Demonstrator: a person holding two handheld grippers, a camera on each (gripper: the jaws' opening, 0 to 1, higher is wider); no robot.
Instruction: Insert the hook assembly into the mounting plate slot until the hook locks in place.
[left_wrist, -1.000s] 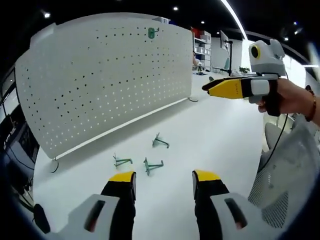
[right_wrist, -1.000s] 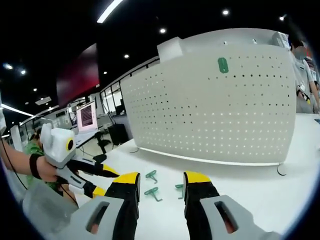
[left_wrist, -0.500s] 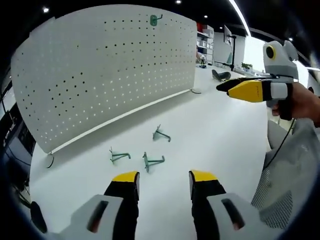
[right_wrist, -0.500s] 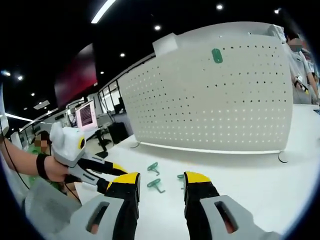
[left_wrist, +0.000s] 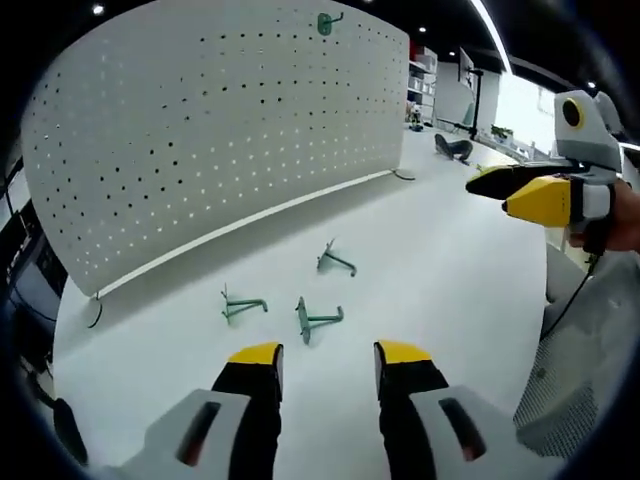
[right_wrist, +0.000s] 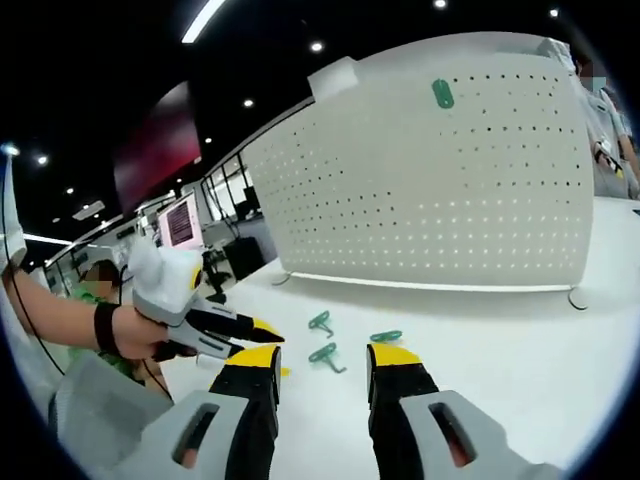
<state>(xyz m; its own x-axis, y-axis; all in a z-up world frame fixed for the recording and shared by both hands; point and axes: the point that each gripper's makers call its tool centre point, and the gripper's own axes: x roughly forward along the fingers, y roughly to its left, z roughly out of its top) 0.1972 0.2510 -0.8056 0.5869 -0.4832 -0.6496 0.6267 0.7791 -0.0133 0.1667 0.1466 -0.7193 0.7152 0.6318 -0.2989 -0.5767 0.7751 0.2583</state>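
A white pegboard mounting plate (left_wrist: 200, 130) stands upright on the white table (left_wrist: 440, 290), with one green hook (left_wrist: 325, 22) fixed near its top edge. Three loose green hooks (left_wrist: 243, 304) (left_wrist: 318, 318) (left_wrist: 337, 261) lie on the table in front of it. My left gripper (left_wrist: 327, 355) is open and empty, just short of the nearest hook. The right gripper (left_wrist: 490, 192) hovers at the right, held by a hand. In the right gripper view the pegboard (right_wrist: 430, 200), its mounted hook (right_wrist: 443, 93) and the loose hooks (right_wrist: 326, 355) show beyond my open right gripper (right_wrist: 322, 357). The left gripper (right_wrist: 282, 355) comes in from the left.
A mesh chair back (left_wrist: 575, 400) stands at the table's right edge. A person (right_wrist: 605, 110) stands beyond the pegboard's far end, and a monitor (right_wrist: 180, 225) glows in the room behind. Bare table lies between the hooks and the pegboard's foot.
My left gripper has moved forward toward the loose hooks, and the left gripper has come nearer in the right gripper view. Both grippers stay open; the hooks have not moved.
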